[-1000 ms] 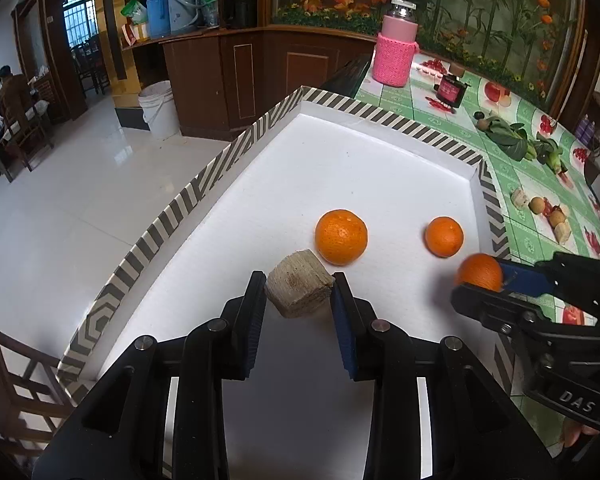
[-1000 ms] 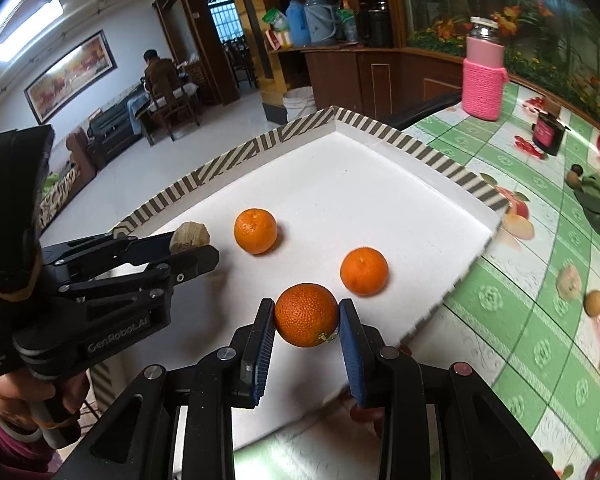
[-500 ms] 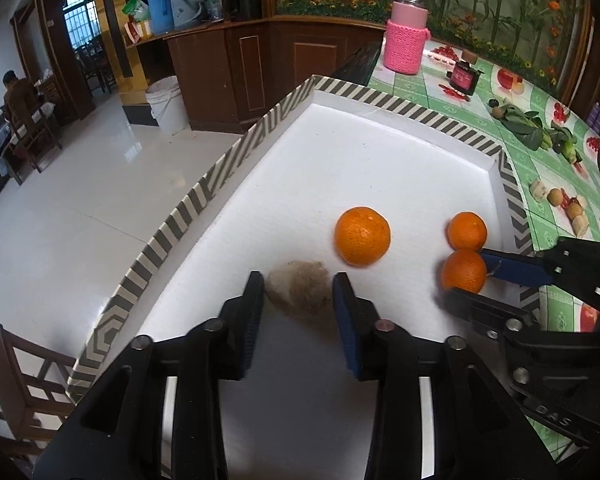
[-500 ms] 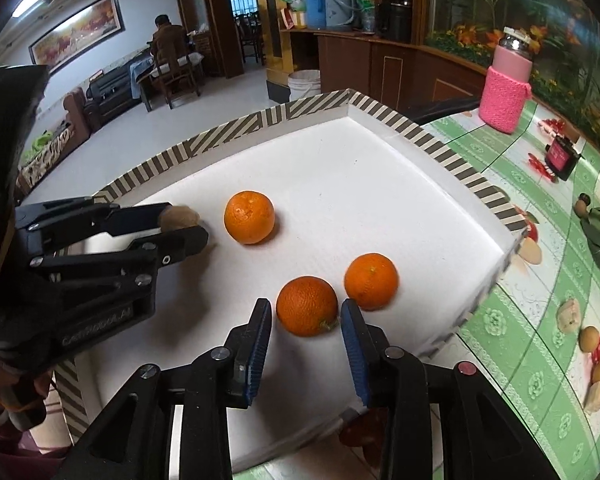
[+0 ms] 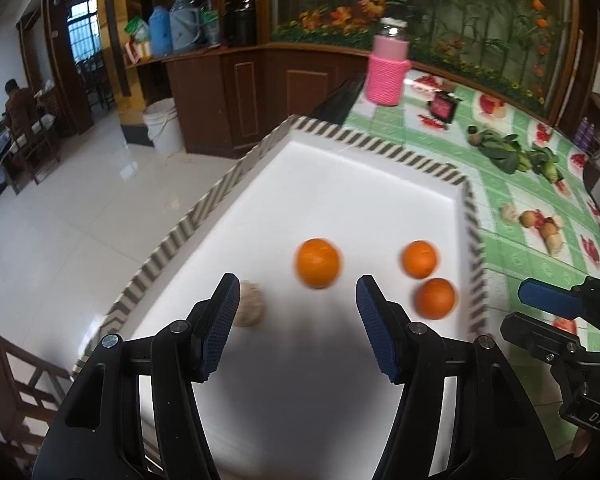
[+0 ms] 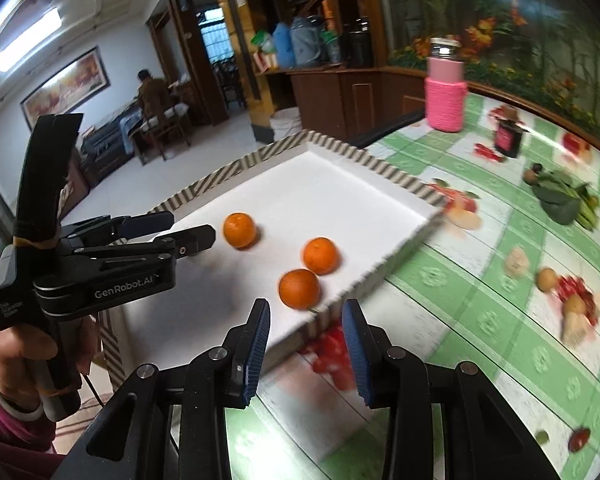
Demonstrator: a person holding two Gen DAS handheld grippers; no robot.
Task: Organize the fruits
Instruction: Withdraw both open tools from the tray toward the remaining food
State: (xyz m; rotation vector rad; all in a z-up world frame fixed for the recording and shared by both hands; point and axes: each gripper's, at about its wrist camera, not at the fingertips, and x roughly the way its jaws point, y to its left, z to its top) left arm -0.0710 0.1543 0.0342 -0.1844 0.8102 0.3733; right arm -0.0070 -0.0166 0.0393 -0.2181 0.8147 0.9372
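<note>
Your left gripper (image 5: 294, 312) had just been opening, fingers spread, nothing between them; the brown fruit (image 5: 250, 305) lay by the white tray's (image 5: 364, 196) left edge. Right gripper (image 6: 305, 330) gaped empty off the right edge. Three round oranges (image 5: 317, 263) showed no long axis.

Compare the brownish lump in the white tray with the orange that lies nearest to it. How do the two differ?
The brown lump is dull tan; the nearest orange is bright orange. The lump looks smaller and rough, the orange rounder and larger. The lump lies nearer the tray's striped left rim. Both rest loose on the white tray floor, held by neither gripper.
</note>
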